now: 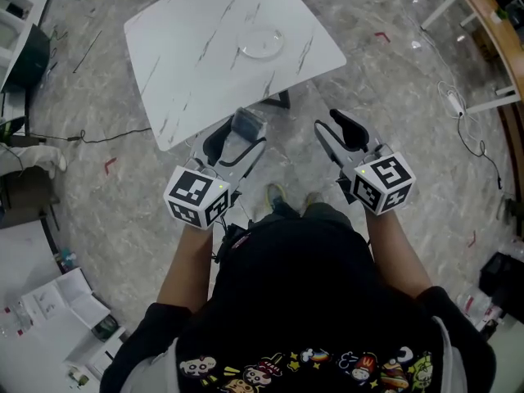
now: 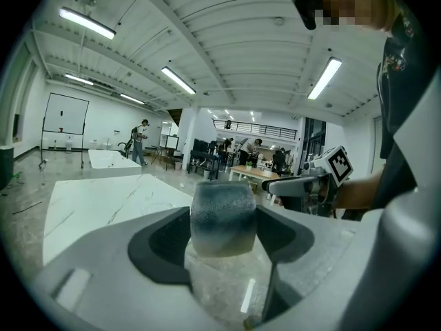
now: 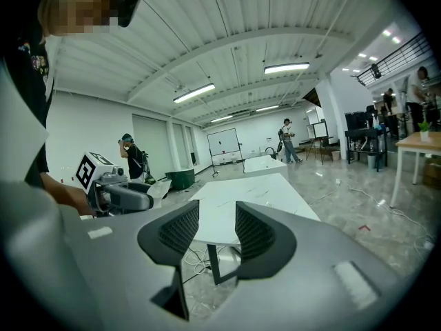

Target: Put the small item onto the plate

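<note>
The small item (image 1: 248,122) is a frosted, translucent block, darker round its upper half. My left gripper (image 1: 241,129) is shut on it, and in the left gripper view the item (image 2: 222,216) stands upright between the two dark pads. The clear round plate (image 1: 260,42) lies on the white marble table (image 1: 205,47), well ahead of both grippers. The item hangs just off the table's near edge, over the floor. My right gripper (image 1: 337,125) is level with the left one, its jaws a narrow gap apart, and in its own view this gripper (image 3: 217,229) has nothing between its jaws.
The table's dark leg (image 1: 282,100) stands under the near edge. Cables (image 1: 98,139) trail over the grey floor at the left, and a white cord (image 1: 455,105) lies at the right. A wooden desk (image 1: 499,31) stands far right, with shelves and boxes (image 1: 65,309) at the lower left.
</note>
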A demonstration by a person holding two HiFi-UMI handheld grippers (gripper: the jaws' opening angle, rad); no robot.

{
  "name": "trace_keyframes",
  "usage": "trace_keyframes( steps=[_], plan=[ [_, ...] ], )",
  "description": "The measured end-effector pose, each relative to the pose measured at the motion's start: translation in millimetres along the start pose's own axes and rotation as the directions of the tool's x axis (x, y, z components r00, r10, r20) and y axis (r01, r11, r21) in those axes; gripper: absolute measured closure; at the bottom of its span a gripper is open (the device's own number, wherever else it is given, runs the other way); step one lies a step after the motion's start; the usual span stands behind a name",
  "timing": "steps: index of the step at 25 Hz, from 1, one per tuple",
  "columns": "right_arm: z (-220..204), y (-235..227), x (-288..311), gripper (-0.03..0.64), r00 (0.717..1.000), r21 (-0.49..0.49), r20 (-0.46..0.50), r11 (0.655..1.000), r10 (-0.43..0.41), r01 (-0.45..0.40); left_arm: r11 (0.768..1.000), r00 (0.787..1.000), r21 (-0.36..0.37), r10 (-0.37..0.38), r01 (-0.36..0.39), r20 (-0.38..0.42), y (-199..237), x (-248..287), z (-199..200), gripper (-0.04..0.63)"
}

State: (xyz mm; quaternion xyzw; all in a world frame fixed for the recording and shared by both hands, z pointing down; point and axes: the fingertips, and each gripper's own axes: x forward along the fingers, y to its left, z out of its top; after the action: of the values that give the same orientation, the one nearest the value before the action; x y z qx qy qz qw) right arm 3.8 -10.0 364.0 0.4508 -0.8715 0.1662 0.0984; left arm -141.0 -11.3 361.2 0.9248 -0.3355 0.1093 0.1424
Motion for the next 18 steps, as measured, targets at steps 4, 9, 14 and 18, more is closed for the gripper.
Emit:
trace_keyframes(
  steps=[4, 9, 14, 18],
  plan=[
    [2, -3, 1, 0.428, 1.0, 0.001, -0.003, 1.0, -0.004, 0.004, 1.0, 1.0, 0.0, -0.002, 0.002, 0.003, 5, 4, 4, 0.293],
    [3, -9, 10, 0.426, 1.0, 0.0, 0.001, 1.0, 0.004, -0.004, 1.0, 1.0, 0.001, 0.004, -0.004, 0.006, 12, 12, 5, 0.293],
    [12, -19, 29, 0.426, 0.999, -0.006, 0.017, 1.0, 0.027, -0.027, 1.0, 1.0, 0.009, 0.017, -0.017, 0.001, 25, 23, 9, 0.293],
    [16, -35, 47, 0.426, 0.999, -0.004, 0.022, 0.999, 0.046, -0.046, 0.999, 0.999, 0.008, 0.035, -0.035, 0.0, 37, 38, 11, 0.293]
  ],
)
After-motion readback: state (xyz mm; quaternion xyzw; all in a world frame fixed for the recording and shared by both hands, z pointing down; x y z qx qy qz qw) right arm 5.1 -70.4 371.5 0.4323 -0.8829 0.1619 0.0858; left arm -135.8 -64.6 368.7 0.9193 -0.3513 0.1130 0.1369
